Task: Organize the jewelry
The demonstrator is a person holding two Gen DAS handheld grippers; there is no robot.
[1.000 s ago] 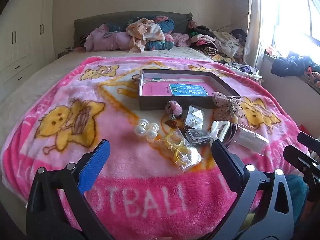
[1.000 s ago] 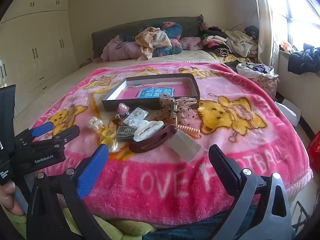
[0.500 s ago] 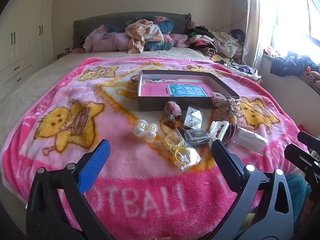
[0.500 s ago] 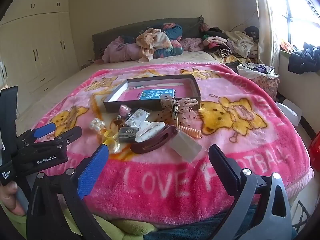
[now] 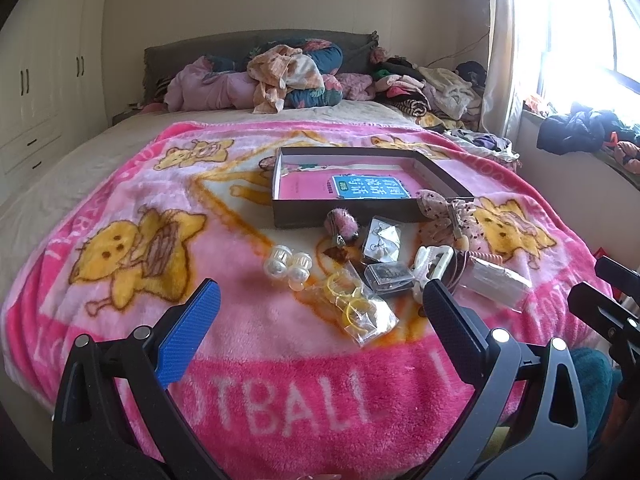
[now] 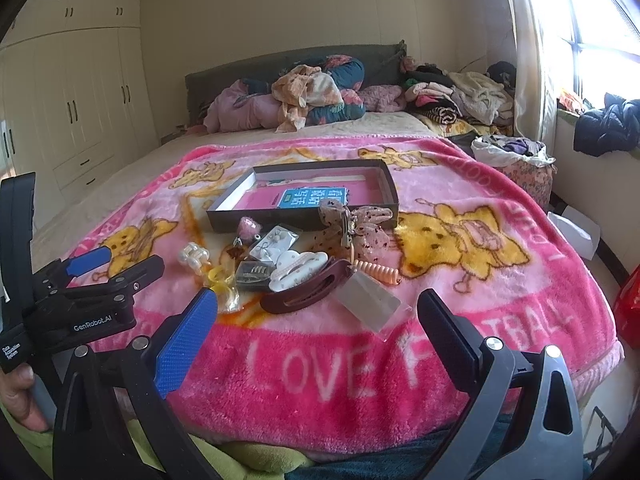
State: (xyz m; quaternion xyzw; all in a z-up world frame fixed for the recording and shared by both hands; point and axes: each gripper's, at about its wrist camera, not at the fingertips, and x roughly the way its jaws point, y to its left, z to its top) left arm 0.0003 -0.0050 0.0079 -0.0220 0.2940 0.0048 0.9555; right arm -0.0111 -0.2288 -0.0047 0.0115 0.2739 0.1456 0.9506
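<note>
Maroon hair clip [image 6: 306, 294] only in right view, left gripper [image 5: 320, 304] and right gripper [image 6: 318, 312] spread, empty.

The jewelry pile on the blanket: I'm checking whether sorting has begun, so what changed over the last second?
Nothing was picked up or let go. Both views only drift slightly. The left gripper and right gripper stay open and empty short of the pile, and the pearl clips, brown hair claw and box lie unmoved.

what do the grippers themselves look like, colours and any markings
Both are black plastic frames with silver screws. Left gripper and right gripper each pair one blue textured pad with one black finger. The left's body reads "GenRobot.AI" in white.
</note>
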